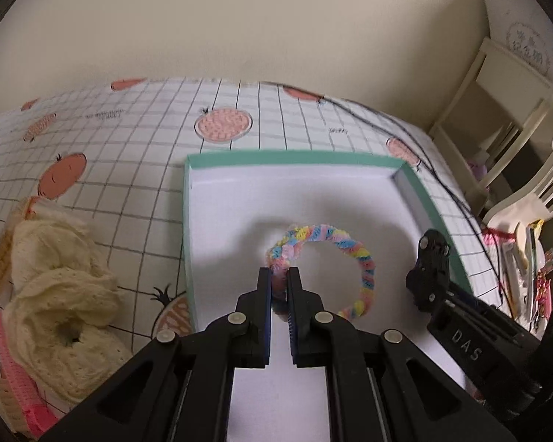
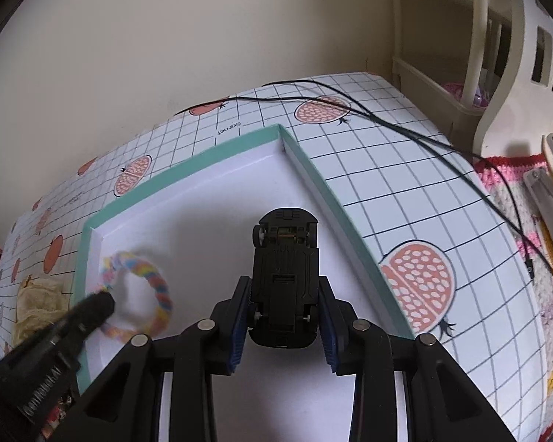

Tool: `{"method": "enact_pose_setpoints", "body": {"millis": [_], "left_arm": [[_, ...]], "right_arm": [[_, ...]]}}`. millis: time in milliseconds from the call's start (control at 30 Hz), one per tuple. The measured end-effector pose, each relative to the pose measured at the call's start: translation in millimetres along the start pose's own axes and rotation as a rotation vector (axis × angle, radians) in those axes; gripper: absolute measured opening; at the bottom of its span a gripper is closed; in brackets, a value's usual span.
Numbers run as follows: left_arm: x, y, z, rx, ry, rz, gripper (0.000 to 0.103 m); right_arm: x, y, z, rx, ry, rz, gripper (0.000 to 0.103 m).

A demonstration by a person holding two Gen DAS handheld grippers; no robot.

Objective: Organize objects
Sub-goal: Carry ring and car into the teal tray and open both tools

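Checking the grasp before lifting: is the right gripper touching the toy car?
Touching. The right wrist view shows the right gripper with both pads pressed against the sides of the toy car.

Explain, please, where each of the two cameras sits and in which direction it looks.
Left wrist: on the left gripper, facing forward and down into the green-rimmed box; its fingers pinch the pastel ring.
Right wrist: on the right gripper, facing into the same box; its fingers clamp the black toy car, underside to the camera.
Shared: the box, ring, car, and each other's gripper.
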State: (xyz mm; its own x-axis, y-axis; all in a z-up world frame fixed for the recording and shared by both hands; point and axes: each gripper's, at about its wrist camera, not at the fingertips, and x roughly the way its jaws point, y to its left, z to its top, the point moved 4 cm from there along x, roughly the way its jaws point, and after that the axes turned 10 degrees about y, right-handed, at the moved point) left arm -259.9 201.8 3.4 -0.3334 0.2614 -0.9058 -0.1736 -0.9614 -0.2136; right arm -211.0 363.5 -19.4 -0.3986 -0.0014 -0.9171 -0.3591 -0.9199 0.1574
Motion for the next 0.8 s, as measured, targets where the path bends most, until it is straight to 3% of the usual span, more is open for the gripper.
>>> {"method": "enact_pose_setpoints", "body": {"millis": [267,800], "left_arm": [[16,6,-2,-0.007,0.025,0.016,0.008],[13,9,-2,0.0,0.039,0.013,0.008]], "right_arm": [[3,7,2,-0.02,-0.012,-0.007,0.036],[3,9,1,-0.022,-0.003,-0.011,0.037]]}}
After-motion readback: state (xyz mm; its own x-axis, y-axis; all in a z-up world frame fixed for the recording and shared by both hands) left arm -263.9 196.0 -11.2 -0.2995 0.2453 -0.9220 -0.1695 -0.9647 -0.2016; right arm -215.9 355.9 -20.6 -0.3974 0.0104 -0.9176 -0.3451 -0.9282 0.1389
